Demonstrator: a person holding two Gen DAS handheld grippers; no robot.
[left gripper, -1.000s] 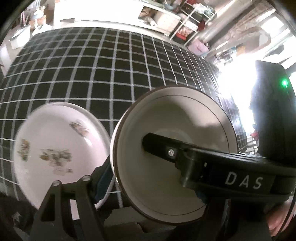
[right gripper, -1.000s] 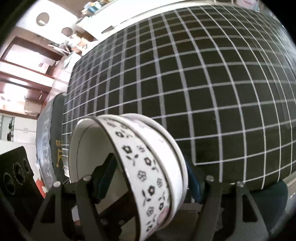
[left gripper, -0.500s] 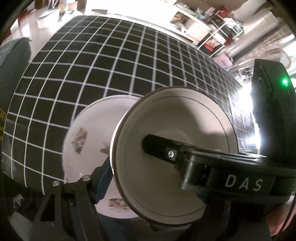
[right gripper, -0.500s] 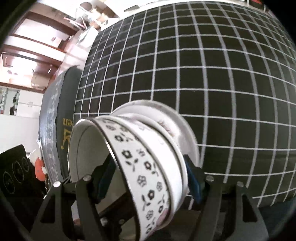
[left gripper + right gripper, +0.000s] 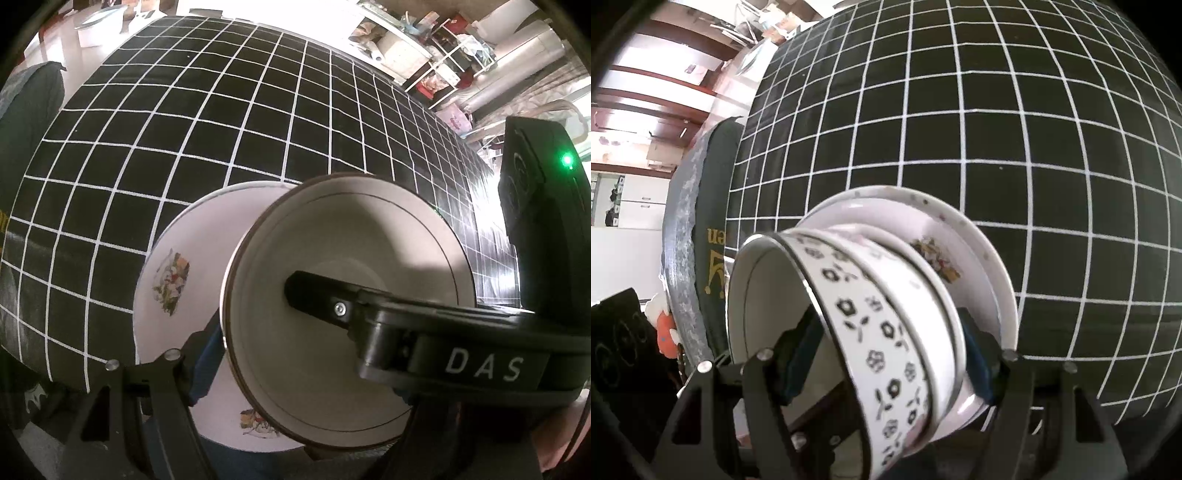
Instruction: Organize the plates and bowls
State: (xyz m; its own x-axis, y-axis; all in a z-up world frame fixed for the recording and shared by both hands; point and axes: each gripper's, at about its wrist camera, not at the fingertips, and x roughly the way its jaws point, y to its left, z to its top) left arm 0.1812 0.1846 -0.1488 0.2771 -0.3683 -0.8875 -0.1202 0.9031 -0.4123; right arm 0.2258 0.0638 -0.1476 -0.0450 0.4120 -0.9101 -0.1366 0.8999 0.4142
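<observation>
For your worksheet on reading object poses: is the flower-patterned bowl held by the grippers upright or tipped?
Tipped on its side. The flower-patterned bowl shows its mouth facing left in the right wrist view, its patterned wall running across the frame.

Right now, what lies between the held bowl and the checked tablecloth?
The white floral plate lies on the tablecloth, directly behind the bowl. Both wrist views show it, most clearly the left one.

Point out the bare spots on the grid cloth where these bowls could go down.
The grid cloth is bare from the plate to its far edge, and out to its left edge. In the right wrist view, everything right of and beyond the plate is bare too. The near edge is crowded: the plate, with both grippers holding the bowls over it.
</observation>
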